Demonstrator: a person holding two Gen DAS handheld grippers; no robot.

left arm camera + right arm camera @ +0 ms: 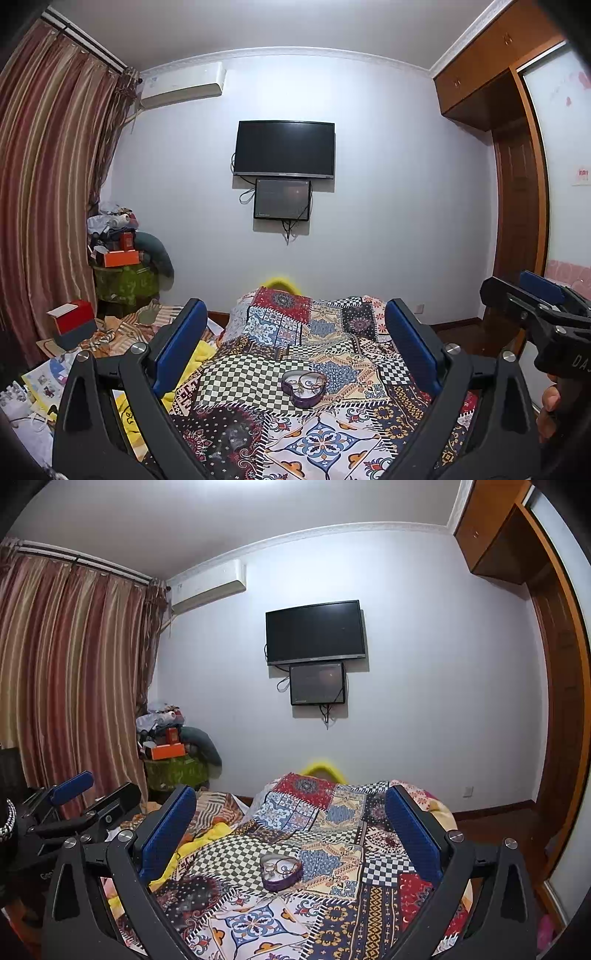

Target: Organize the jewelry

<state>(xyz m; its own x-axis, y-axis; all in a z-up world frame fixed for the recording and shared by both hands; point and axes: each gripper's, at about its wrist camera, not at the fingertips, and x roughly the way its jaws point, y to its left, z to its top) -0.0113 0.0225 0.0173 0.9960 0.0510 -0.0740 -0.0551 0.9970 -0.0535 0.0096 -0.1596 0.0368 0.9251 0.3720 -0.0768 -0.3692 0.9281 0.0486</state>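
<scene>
Nearest in both wrist views are the blue pads and black arms of the camera's own tool: the left hand-held gripper [293,328] and the right hand-held gripper [291,812] each stand with jaws wide apart, nothing between the pads, touching nothing. Just beyond, a purple heart-shaped jewelry box [303,387] lies open on the patchwork bedspread [321,439], on a checkered patch about midway between each pair of fingers; inside it are a few rings or bangles, too small to tell apart. The left wrist view alone shows, at its right edge, the person's hand [550,406] under the other tool's black body, and to the left of the bed a red and grey box [74,323] among papers. The right wrist view alone shows the left tool from the side at its left edge. Farther off, by the striped curtain [48,184], an orange box [122,257] tops a pile. On the far wall hang a dark television [285,149], a smaller screen [282,199] below it, and an air conditioner [183,86].
</scene>
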